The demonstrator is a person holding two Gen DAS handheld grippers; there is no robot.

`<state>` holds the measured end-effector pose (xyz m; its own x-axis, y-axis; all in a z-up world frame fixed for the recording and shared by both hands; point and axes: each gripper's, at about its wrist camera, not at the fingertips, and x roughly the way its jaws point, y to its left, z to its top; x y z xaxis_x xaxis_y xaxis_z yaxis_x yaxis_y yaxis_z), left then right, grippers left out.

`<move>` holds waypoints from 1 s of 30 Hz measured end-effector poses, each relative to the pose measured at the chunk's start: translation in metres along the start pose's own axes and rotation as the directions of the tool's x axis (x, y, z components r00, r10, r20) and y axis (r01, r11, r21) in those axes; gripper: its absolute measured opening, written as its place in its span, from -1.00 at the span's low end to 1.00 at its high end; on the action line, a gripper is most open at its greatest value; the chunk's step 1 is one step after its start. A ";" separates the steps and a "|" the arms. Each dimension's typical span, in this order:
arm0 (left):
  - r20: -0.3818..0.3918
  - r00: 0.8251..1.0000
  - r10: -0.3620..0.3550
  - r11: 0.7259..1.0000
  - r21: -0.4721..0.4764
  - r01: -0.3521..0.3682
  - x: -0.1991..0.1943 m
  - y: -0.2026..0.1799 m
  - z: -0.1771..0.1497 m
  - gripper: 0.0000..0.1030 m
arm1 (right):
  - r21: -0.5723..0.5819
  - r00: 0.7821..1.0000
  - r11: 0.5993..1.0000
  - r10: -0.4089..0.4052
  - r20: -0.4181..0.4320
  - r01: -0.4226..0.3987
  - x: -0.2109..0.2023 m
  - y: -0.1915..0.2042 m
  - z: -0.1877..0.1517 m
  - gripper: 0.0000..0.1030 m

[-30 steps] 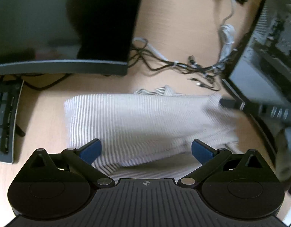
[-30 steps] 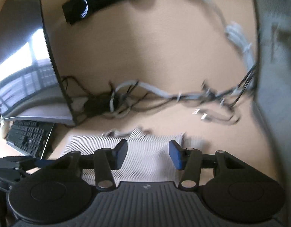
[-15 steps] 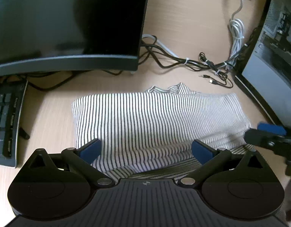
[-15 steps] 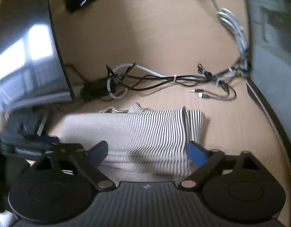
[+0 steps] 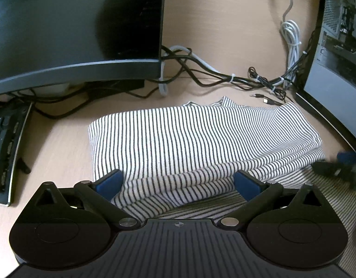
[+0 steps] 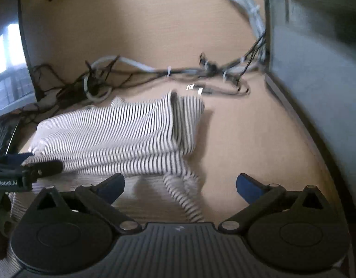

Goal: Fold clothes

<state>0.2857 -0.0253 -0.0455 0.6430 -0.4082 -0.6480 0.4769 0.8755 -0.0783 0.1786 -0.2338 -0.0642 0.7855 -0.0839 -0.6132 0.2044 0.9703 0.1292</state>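
A black-and-white striped garment (image 5: pixel 196 139) lies folded in layers on the wooden desk (image 5: pixel 224 23). My left gripper (image 5: pixel 178 181) hangs open over its near edge; the blue pads stand apart on either side of the folded layers and do not press them. My right gripper (image 6: pixel 180 183) is at the garment's (image 6: pixel 113 134) near right corner. Its jaws are opening wide, and a loose striped strip (image 6: pixel 189 199) lies on the desk below the gap, not pinched. The right gripper also shows blurred at the right edge of the left wrist view (image 5: pixel 340 164).
A dark curved monitor (image 5: pixel 73 23) stands at the back left with a keyboard (image 5: pixel 6 150) under it. A tangle of cables (image 5: pixel 224 78) runs behind the garment. A second screen (image 5: pixel 335 58) closes off the right side.
The right gripper's jaws have spread wide and it has dropped from the garment's far right corner to its near right corner. The garment now lies settled. The left gripper stayed open in place.
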 end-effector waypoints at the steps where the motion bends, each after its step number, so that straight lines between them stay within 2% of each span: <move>1: -0.008 1.000 -0.005 1.000 0.013 0.005 -0.001 0.000 0.000 1.00 | -0.024 1.000 1.000 0.009 0.030 -0.008 -0.008 0.004 0.005 1.00; 5: -0.049 0.999 -0.005 0.998 0.060 0.008 -0.001 -0.002 -0.001 1.00 | -0.110 0.988 0.993 0.068 0.138 -0.053 -0.026 0.028 0.032 1.00; 7: -0.077 0.997 0.000 0.999 0.051 0.004 0.000 -0.003 0.003 1.00 | -0.132 0.984 0.986 0.120 0.135 -0.103 -0.021 0.040 0.045 1.00; 10: -0.107 0.994 -0.021 1.000 0.000 0.021 0.000 0.003 0.009 1.00 | -0.094 0.975 0.973 0.218 0.046 -0.213 0.007 0.052 0.052 1.00; 13: -0.124 0.991 -0.059 0.997 -0.061 0.052 -0.005 0.013 0.015 1.00 | 0.027 0.974 0.980 0.200 -0.103 -0.198 0.049 0.045 0.041 1.00; 15: -0.126 0.988 -0.093 0.989 -0.127 0.077 -0.012 0.021 0.022 1.00 | 0.064 0.973 0.975 0.217 -0.081 -0.212 0.052 0.040 0.030 1.00; 19: -0.103 0.984 -0.149 0.963 -0.242 0.120 -0.012 0.031 0.039 1.00 | 0.038 0.972 0.978 0.210 -0.105 -0.207 0.054 0.045 0.029 1.00; 23: -0.141 0.980 -0.141 0.953 -0.287 0.096 0.009 0.033 0.043 1.00 | -0.105 0.973 0.980 0.146 -0.179 -0.166 0.058 0.067 0.030 1.00; 27: -0.163 0.977 -0.135 0.962 -0.259 0.089 0.012 0.032 0.041 1.00 | -0.087 0.973 0.977 0.180 -0.146 -0.194 0.047 0.050 0.034 0.92; 30: -0.170 0.976 -0.132 0.967 -0.239 0.089 0.011 0.031 0.041 1.00 | -0.214 0.994 0.970 0.111 -0.022 -0.113 0.028 0.051 0.054 0.90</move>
<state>0.3322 -0.0130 -0.0244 0.4628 -0.4702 -0.7515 0.3753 0.8719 -0.3145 0.2427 -0.1988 -0.0329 0.7901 0.0295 -0.6123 -0.0158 0.9995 0.0278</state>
